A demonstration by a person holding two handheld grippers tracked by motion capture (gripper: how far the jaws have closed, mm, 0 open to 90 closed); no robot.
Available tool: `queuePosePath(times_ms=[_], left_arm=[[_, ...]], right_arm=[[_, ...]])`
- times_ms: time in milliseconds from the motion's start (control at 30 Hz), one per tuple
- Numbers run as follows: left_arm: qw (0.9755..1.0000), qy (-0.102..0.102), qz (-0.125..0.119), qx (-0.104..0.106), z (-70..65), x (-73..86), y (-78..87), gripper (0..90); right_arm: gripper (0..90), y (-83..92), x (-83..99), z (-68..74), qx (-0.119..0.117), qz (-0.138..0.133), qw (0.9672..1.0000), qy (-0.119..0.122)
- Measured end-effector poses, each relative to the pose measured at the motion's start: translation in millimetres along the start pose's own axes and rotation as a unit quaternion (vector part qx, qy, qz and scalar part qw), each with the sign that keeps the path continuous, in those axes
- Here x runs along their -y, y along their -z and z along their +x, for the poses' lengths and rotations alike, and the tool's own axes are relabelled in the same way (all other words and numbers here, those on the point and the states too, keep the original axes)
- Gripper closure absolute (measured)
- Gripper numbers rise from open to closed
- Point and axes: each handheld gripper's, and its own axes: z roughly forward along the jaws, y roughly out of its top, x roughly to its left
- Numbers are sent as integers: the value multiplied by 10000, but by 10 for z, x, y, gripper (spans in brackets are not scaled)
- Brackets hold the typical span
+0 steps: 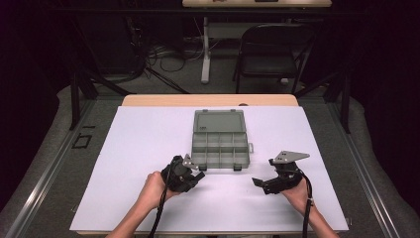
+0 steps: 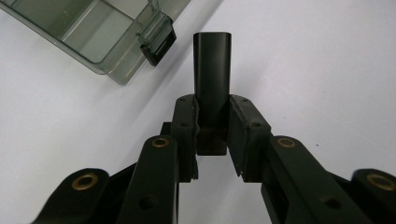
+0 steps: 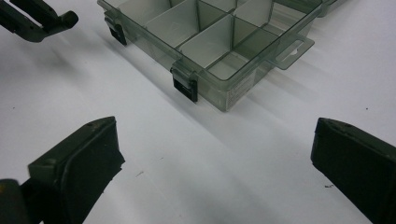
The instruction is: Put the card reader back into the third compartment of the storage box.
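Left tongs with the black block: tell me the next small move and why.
Probably carry the black block forward over the organizer box and lower it into a near compartment. The left tongs are shut on the block just short of the box's latch, the lid lies open, and the compartments look empty. The right tongs are open, holding nothing.

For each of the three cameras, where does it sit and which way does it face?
High view: above the person's side, facing forward and down on the white table; forearms, left gripper, right gripper.
Left gripper view: rides that gripper, looking along jaws shut on a black block.
Right gripper view: rides that gripper, jaws wide apart, facing the compartment box.
Shared: all three show the box.
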Motion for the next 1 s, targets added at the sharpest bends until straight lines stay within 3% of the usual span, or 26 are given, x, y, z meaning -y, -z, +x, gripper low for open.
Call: queuePosePath(times_ms=[1000], left_arm=[[9976,10,-660,-195,30,-48,115,729]], right_arm=[[8,7,-5,-9,25,-90,9999,53]])
